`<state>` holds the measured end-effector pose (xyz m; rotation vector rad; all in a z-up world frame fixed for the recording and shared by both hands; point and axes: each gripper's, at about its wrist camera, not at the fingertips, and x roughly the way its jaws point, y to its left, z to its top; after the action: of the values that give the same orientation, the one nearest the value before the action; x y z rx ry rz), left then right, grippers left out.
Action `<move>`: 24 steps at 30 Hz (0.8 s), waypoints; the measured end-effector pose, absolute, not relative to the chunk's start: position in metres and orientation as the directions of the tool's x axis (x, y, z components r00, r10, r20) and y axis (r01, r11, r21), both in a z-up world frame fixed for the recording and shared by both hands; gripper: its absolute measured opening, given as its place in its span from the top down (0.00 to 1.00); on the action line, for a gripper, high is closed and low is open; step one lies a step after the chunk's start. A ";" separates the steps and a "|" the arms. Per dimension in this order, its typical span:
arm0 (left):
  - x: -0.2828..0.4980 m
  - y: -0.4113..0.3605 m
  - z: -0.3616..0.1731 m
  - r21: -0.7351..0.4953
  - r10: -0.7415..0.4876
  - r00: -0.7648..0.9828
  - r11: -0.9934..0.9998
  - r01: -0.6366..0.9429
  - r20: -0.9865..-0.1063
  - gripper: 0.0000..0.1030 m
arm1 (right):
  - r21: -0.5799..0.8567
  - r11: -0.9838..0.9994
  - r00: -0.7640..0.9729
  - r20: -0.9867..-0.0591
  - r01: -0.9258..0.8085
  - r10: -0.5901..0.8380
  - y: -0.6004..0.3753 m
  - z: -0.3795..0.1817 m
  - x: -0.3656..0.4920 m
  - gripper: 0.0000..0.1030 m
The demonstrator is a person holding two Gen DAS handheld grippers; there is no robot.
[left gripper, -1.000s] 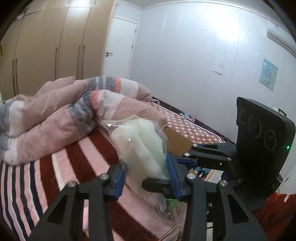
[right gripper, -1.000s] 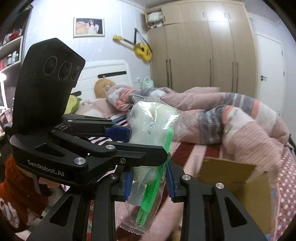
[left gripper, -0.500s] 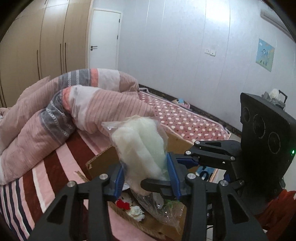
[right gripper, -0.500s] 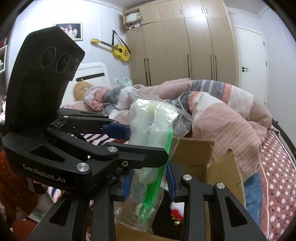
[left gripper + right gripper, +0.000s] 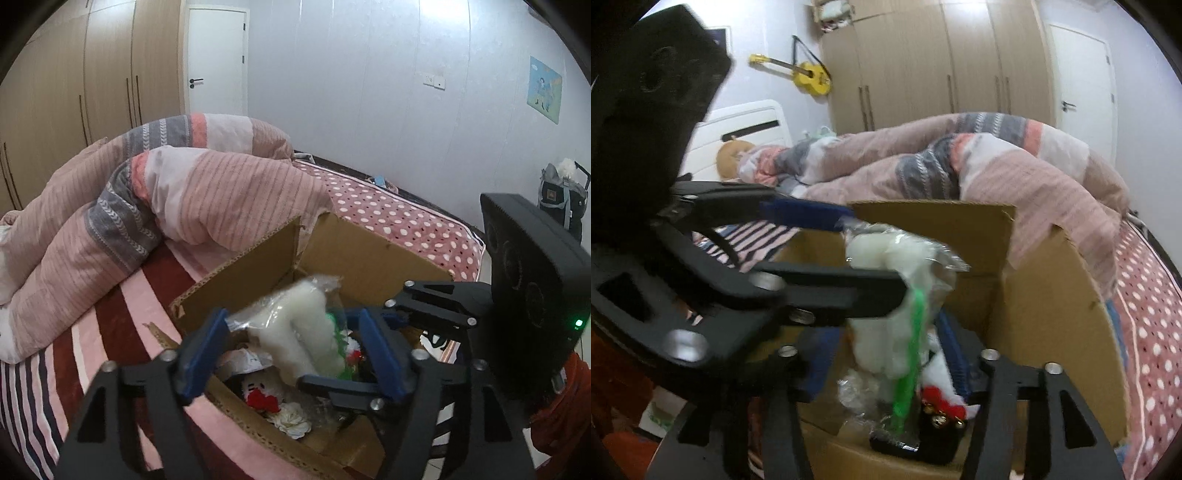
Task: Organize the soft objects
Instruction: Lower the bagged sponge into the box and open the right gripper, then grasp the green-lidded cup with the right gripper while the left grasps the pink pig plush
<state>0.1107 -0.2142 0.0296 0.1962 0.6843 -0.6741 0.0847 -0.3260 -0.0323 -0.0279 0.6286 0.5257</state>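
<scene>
- Blue pads on my left claw (image 5: 291,350) stand wide apart at lower centre of the left view; the bag (image 5: 295,332) of white fluff sits between them, touching neither pad that I can see.
- My right claw (image 5: 886,354) shows at lower centre of the right view with its pads spread either side of the bag (image 5: 890,295); whether either pad presses the plastic I cannot tell, as the frame is blurred.
- A green strip (image 5: 910,354) runs down the bag's clear wrap, in the middle of the right view.
- The bag hangs tilted over the open mouth of the box (image 5: 354,254), its lower end down among the things inside.
- Inside the box, low in the left view, lie a white toy with a red patch (image 5: 260,395) and a white fabric flower (image 5: 291,424).
- In the right view a red-and-white soft thing (image 5: 942,395) lies in the box to the right of the bag.
- The box rests on a striped blanket (image 5: 110,317), lower left of the left view.
- A pink quilt (image 5: 155,206) is heaped behind the box, its fold touching the box's far flap.
- A dotted sheet (image 5: 399,221) lies to the right of the quilt.
- A yellow guitar (image 5: 798,72) hangs on the wall, upper left of the right view.
</scene>
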 end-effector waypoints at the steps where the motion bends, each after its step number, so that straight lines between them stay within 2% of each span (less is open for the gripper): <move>1: 0.109 -0.212 0.032 -0.039 -0.503 0.589 0.780 0.624 -0.633 0.19 | 0.132 0.875 0.685 -0.573 -0.465 0.451 -0.328 -0.031 0.084 0.43; 3: 0.104 -0.206 0.039 -0.019 -0.491 0.617 0.791 0.611 -0.615 0.12 | 0.131 0.879 0.686 -0.577 -0.458 0.443 -0.329 -0.027 0.083 0.42; 11: 0.077 -0.154 0.070 0.006 -0.455 0.699 0.836 0.549 -0.552 0.02 | 0.100 0.872 0.705 -0.549 -0.479 0.450 -0.313 0.009 0.060 0.39; 19: 0.049 -0.066 0.085 0.040 -0.336 0.780 0.907 0.419 -0.528 0.01 | 0.071 0.792 0.662 -0.507 -0.606 0.552 -0.242 0.041 0.023 0.38; 24: 0.036 -0.005 0.065 0.025 -0.274 0.791 0.939 0.343 -0.548 0.01 | 0.077 0.724 0.580 -0.543 -0.685 0.607 -0.186 0.033 0.017 0.38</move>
<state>0.0363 -0.0055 0.0653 0.1255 0.5693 -0.3326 0.0170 -0.1856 0.0330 -0.1474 0.5771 0.7580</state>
